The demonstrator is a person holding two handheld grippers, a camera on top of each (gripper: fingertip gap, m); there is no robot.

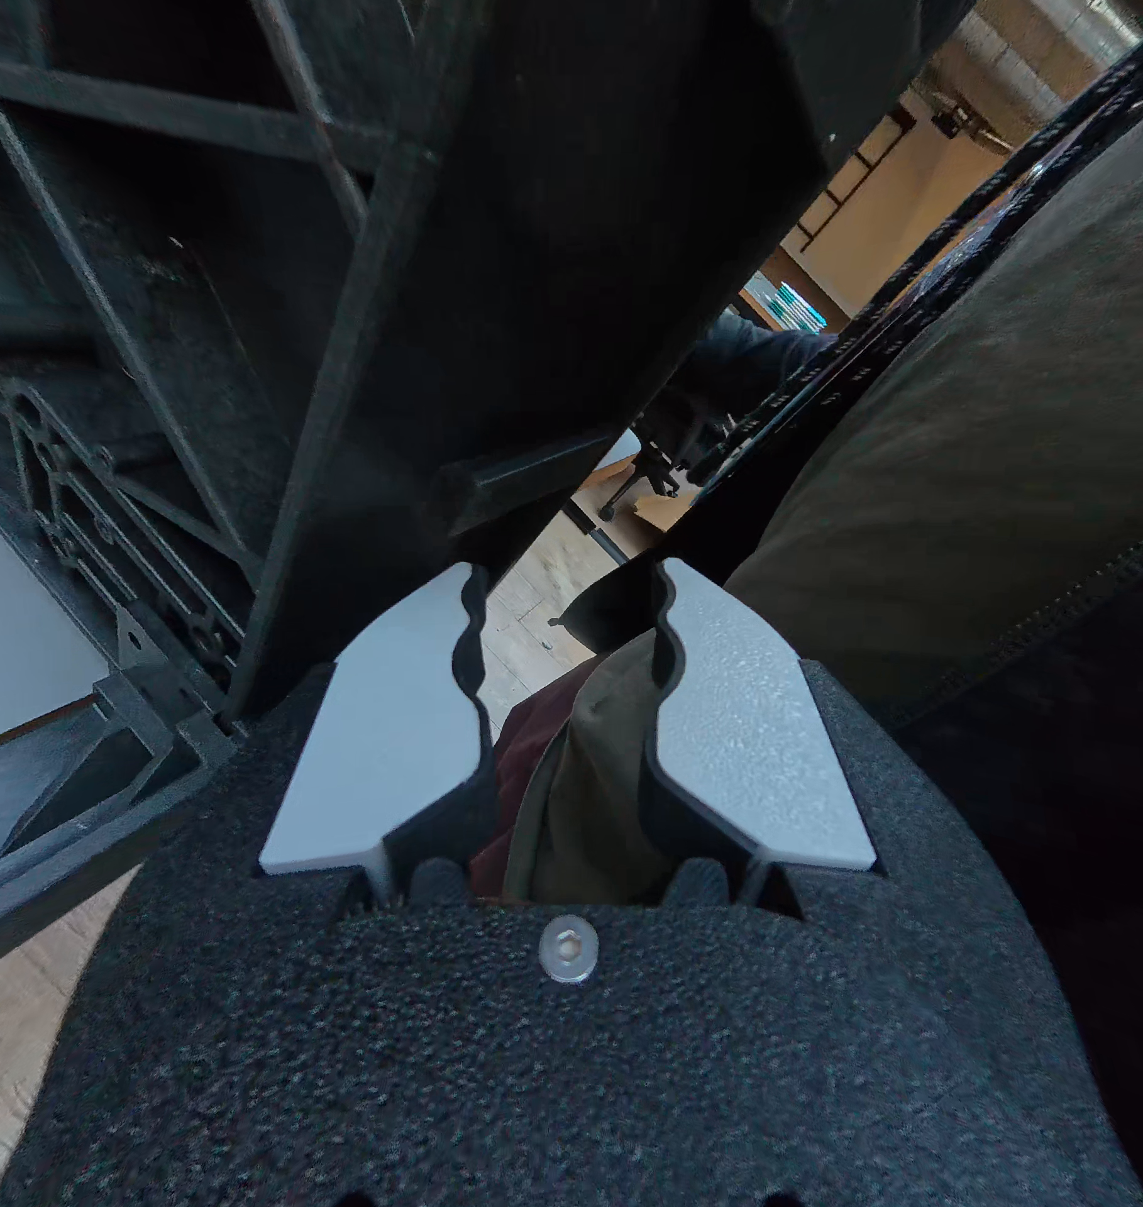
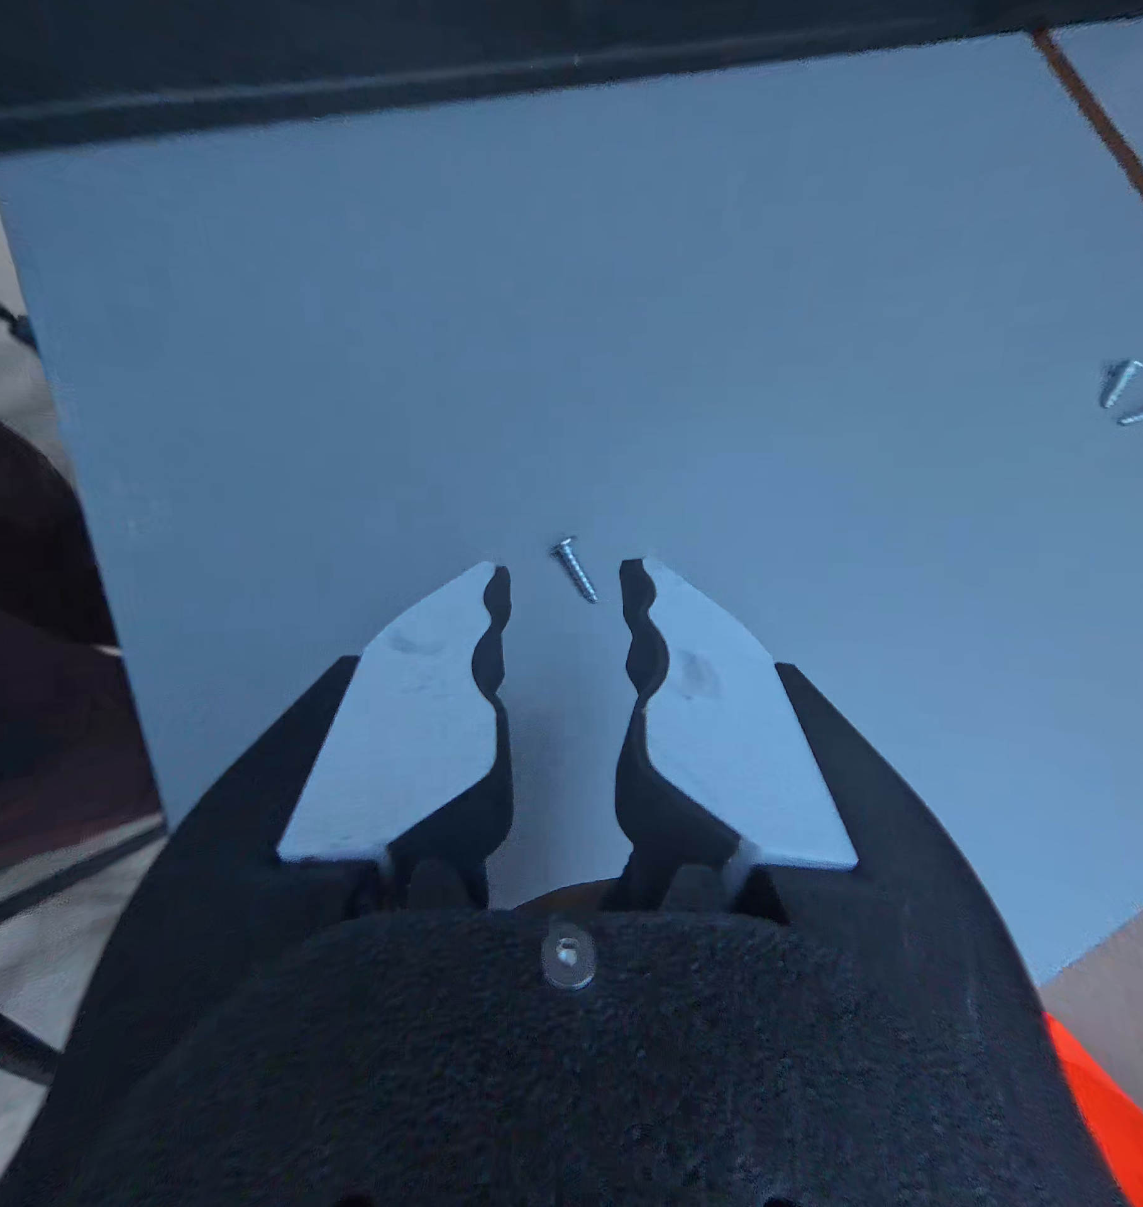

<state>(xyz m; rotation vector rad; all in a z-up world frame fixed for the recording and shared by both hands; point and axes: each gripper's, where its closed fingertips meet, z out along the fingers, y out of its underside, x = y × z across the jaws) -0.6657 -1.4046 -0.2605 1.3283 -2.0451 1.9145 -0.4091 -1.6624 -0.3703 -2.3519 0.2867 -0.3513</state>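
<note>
Our right gripper [image 2: 565,567] hovers with fingers spread and empty over a pale blue-grey flat board [image 2: 490,326], a small silver threaded screw [image 2: 575,569] lying just past its tips and two more silver screws [image 2: 1134,395] near the board's right edge. Our left gripper [image 1: 565,575] is likewise parted, holding nothing, beside a black ribbed plastic frame [image 1: 229,326] and olive-green fabric [image 1: 948,490].

A small silver threaded screw [image 2: 574,568] was seen lying on a flat pale blue-grey board [image 2: 556,313], two more silver screws [image 2: 1134,395] well apart at its right edge, a black ribbed plastic frame [image 1: 164,339] was seen overhead, olive-green fabric [image 1: 948,490] alongside.
</note>
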